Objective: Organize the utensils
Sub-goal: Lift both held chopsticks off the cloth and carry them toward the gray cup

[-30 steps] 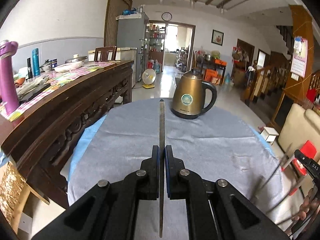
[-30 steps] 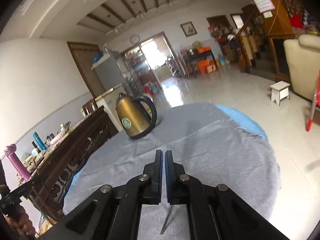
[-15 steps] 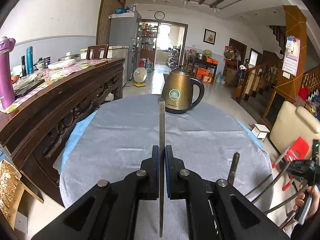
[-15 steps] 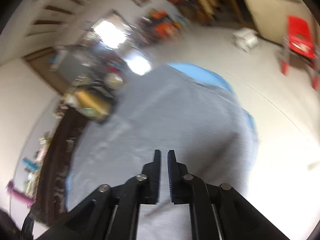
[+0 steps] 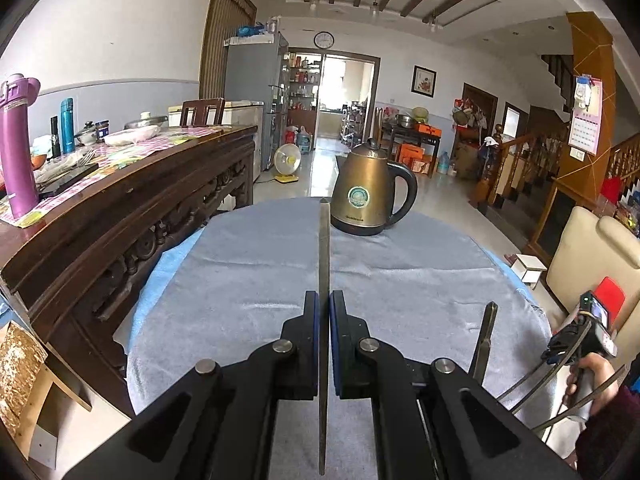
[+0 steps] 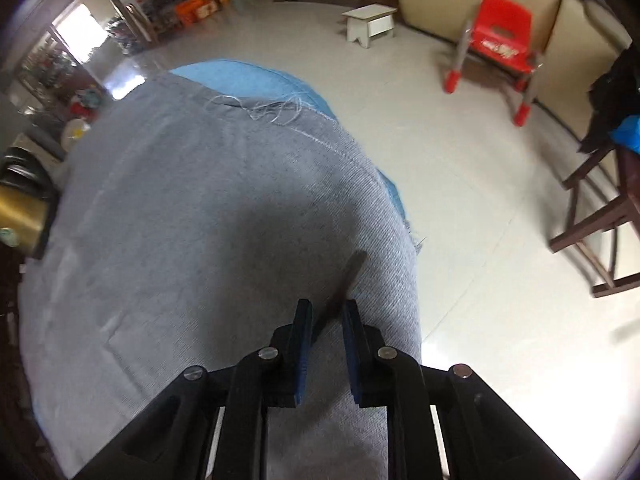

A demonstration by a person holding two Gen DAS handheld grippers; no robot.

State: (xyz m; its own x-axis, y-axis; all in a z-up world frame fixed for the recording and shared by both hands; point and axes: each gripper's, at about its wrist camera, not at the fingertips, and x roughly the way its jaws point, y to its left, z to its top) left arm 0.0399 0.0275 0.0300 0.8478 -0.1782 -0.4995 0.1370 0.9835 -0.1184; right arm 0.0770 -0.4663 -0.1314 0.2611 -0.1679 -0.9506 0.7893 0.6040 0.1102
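My left gripper point(image 5: 322, 308) is shut on a thin flat metal utensil point(image 5: 323, 248), seen edge-on and pointing away over the grey cloth-covered table point(image 5: 248, 272). A second metal utensil handle point(image 5: 486, 336) shows to the right, past the gripper's arm. In the right wrist view my right gripper point(image 6: 325, 312) points steeply down at the table's point(image 6: 180, 208) right edge. Its jaws stand a little apart with a dark, blurred slim utensil point(image 6: 348, 276) slanting between them; the pads do not press on it. A person's hand point(image 5: 592, 372) holds that tool at the far right.
A bronze kettle point(image 5: 368, 200) stands at the table's far side and shows at the left edge point(image 6: 16, 216) of the right wrist view. A dark carved sideboard point(image 5: 132, 216) runs along the left. A red chair point(image 6: 500, 44), a white stool point(image 6: 370, 24) and a wooden chair point(image 6: 600, 216) stand on the floor.
The right gripper swung from looking across the room to pointing down at the table edge, and its jaws parted. A second utensil came into the left wrist view. The left gripper stayed put.
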